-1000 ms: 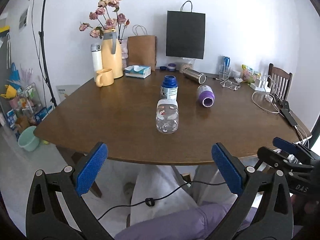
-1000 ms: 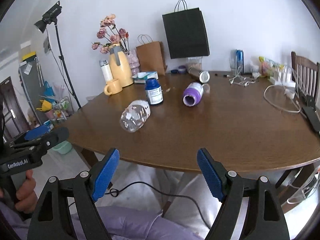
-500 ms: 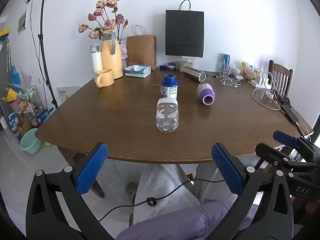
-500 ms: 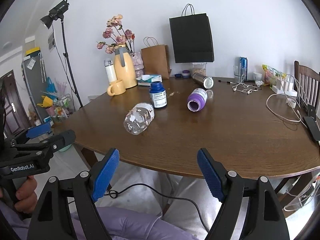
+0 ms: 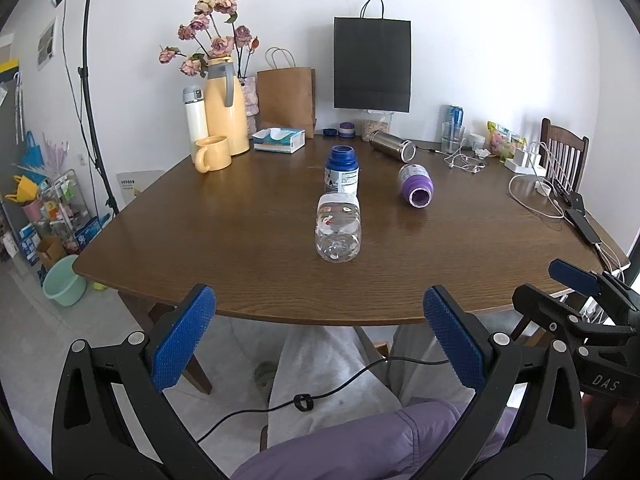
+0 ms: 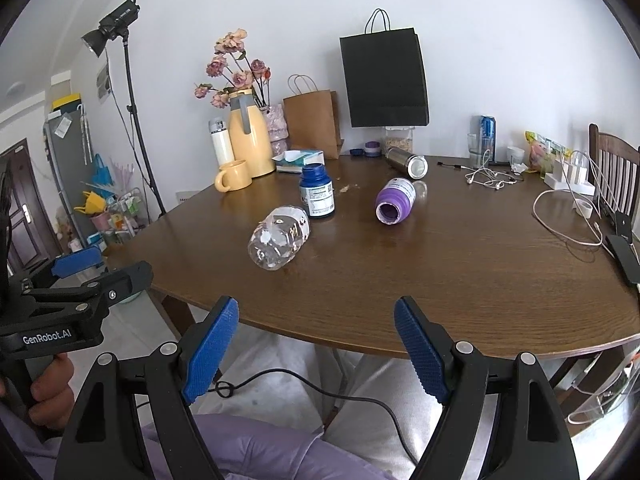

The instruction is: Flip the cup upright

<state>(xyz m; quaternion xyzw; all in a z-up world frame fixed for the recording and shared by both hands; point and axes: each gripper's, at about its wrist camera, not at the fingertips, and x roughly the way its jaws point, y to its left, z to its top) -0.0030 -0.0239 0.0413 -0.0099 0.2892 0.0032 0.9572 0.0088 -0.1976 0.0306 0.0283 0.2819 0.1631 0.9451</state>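
A purple cup point(image 5: 416, 186) lies on its side on the brown table point(image 5: 240, 248), its open mouth towards me; it also shows in the right wrist view point(image 6: 394, 201). A steel cup point(image 5: 392, 149) lies on its side behind it, also in the right wrist view point(image 6: 407, 162). A clear plastic bottle point(image 5: 338, 227) lies on its side mid-table, also in the right wrist view point(image 6: 279, 237). My left gripper point(image 5: 318, 338) is open and empty, short of the table's front edge. My right gripper point(image 6: 316, 344) is open and empty, also off the front edge.
A blue pill bottle point(image 5: 341, 171) stands behind the clear bottle. A yellow mug point(image 5: 212, 153), yellow thermos jug point(image 5: 224, 114), tissue box point(image 5: 279, 140) and paper bags point(image 5: 372, 66) stand at the back. Cables and a phone point(image 5: 584, 228) lie at the right. A chair point(image 5: 564, 156) stands at the right.
Both grippers have risen slightly and edged towards the table. Nothing on the table has moved.
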